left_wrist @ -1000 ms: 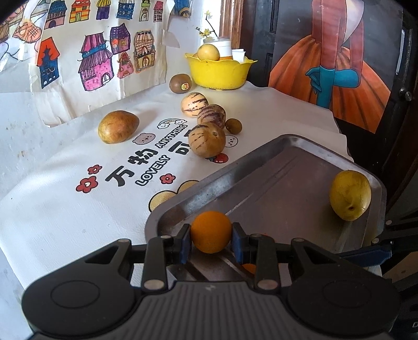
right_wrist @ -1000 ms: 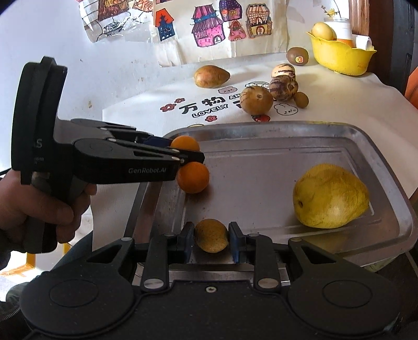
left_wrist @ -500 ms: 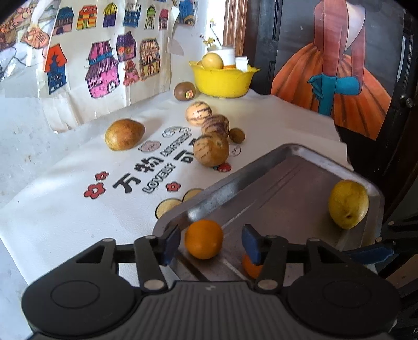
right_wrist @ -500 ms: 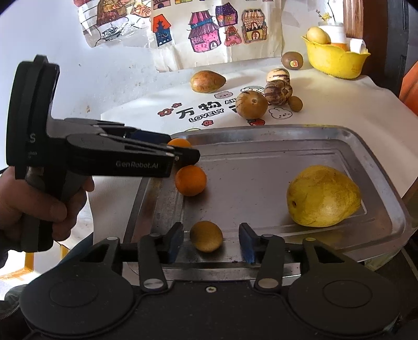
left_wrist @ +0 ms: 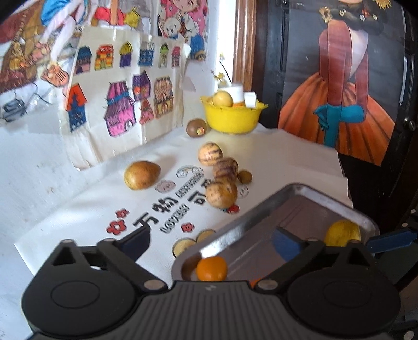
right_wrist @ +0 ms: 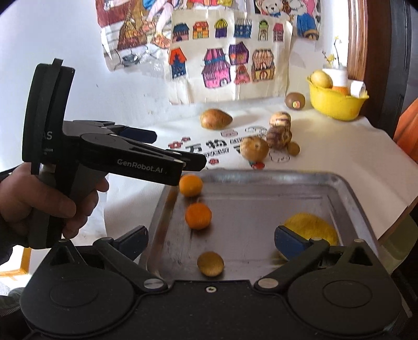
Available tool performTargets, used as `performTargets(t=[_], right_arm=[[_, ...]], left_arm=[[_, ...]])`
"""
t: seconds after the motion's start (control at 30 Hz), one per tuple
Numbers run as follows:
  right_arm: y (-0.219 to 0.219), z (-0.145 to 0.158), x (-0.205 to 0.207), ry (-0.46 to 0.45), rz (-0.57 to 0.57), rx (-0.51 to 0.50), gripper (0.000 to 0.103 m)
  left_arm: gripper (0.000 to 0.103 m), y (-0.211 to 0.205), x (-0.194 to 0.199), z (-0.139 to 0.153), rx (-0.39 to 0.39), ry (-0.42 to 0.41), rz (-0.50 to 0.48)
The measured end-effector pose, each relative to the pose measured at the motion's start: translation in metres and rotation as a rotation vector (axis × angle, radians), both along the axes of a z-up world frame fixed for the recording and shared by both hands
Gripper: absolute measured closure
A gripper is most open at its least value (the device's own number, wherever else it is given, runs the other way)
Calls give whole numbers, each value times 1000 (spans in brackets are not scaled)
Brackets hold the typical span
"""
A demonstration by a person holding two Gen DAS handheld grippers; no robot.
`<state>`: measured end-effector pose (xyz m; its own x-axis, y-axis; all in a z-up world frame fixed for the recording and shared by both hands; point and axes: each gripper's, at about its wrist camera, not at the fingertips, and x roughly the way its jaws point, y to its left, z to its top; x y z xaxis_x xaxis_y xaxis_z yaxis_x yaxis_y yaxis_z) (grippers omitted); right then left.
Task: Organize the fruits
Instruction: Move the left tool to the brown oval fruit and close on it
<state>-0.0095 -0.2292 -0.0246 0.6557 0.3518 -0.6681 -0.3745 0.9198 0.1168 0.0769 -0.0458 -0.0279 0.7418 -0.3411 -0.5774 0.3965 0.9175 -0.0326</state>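
Both grippers have just been opening and now stand wide with nothing between them: the left gripper (left_wrist: 211,242) above an orange (left_wrist: 211,268), the right gripper (right_wrist: 211,239) above a small brown fruit (right_wrist: 210,264), both resting in the metal tray (right_wrist: 261,176). The remaining fruits, among them a striped one (right_wrist: 254,148), lie farther off on the tabletop (right_wrist: 339,157), beyond the tray's far edge and about equally reachable for either gripper.

A white cloth (left_wrist: 78,206) printed with red flowers, black characters and small cartoon figures covers the bench. Behind it, a paper sheet of coloured house drawings (right_wrist: 224,62) hangs on the white wall (right_wrist: 65,39), with a poster of cartoon children and a teddy bear (right_wrist: 271,6) above it. At the right of the left wrist view, a dark panel bears a painting of a figure in an orange skirt (left_wrist: 337,86). A wooden frame strip (left_wrist: 244,39) runs beside it.
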Motion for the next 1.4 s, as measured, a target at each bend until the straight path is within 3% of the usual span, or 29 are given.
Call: performTargets(t=[0.4, 0.77, 1.0, 1.4], right_arm=[[1, 28, 5, -77, 1, -5, 0], [-4, 44, 40, -101, -45, -32, 0], [-4, 41, 72, -88, -57, -45, 0], [6, 15, 140, -14, -53, -60, 0]], left_arm=[[0, 24, 4, 42, -37, -83, 61], [0, 35, 30, 51, -41, -101, 78], [0, 36, 61, 41, -31, -86, 71], [0, 32, 147, -5, -10, -11, 39]])
